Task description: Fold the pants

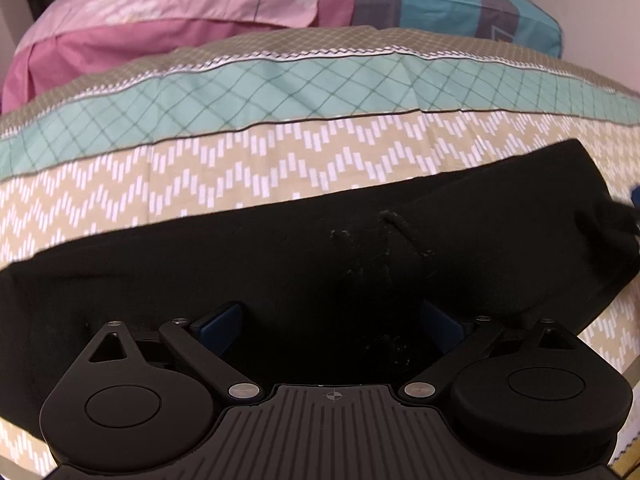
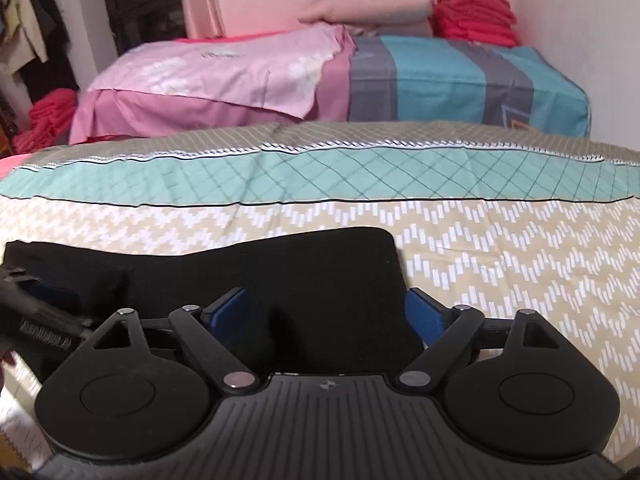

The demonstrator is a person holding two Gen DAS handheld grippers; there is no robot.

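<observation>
Pants [image 1: 280, 264] flat on zigzag bedspread [image 1: 200, 176]; pink bedding [image 2: 224, 72] beyond.

Pants [image 1: 320, 248] lying on bedspread [image 1: 240, 172], folded quilts [image 2: 320, 80] behind, pillow [image 2: 368, 8] farther back by wall

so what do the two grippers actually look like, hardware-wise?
Identical pair. The left gripper and right gripper each have a matte black ribbed body with a small crosshair mark, two round black discs at the sides, black linkage bars with silver pins, and blue pads on the jaws. No cables or sleeves show.
</observation>
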